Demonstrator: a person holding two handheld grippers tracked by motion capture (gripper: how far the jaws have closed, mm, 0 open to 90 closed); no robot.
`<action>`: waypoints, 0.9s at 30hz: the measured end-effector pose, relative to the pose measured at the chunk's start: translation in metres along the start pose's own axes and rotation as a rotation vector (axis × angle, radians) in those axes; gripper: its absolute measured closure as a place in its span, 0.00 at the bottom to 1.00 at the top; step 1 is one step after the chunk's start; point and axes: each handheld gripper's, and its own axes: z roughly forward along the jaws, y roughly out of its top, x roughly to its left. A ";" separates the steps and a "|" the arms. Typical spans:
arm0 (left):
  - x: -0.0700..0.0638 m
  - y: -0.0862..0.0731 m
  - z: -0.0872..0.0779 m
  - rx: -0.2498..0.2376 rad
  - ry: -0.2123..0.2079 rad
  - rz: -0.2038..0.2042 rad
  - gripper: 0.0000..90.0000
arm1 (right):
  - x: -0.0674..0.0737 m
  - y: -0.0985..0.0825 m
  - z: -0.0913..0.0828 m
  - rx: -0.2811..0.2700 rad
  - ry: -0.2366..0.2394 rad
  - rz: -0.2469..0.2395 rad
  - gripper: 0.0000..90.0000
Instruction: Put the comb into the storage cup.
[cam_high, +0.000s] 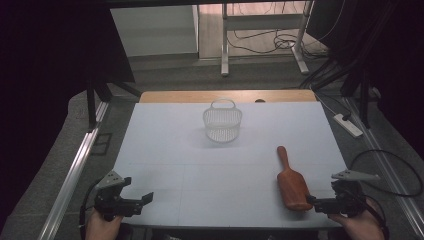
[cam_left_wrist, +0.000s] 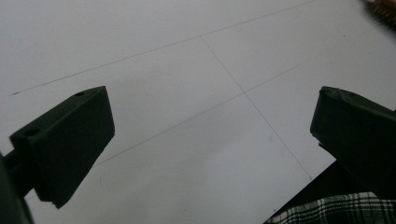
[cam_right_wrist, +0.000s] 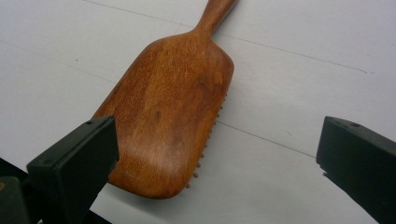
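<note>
the white surface (cam_high: 165, 150) carries a pale mesh basket (cam_high: 222, 121) near its far middle and a wooden hairbrush (cam_high: 291, 178) at the near right, well apart from each other. the brush lies back up, bristles down, its long axis running near to far: broad head toward the person, slim handle pointing away and slightly left. the right claw (cam_high: 320, 203) sits just beside the head's near end, jaws spread wide and empty, much the nearer of the two. the left claw (cam_high: 136, 200) hangs at the near left, also wide and empty, well apart from the brush.
</note>
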 end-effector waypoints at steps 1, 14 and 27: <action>0.000 0.000 0.000 0.007 -0.002 0.004 0.00 | 0.000 0.000 0.000 -0.001 0.000 0.002 0.00; 0.001 -0.001 0.000 0.011 -0.011 0.003 0.00 | 0.003 0.002 0.002 0.025 -0.017 -0.015 0.00; 0.002 -0.001 -0.001 0.007 -0.020 -0.008 0.00 | 0.003 0.002 0.003 0.043 -0.007 -0.003 0.00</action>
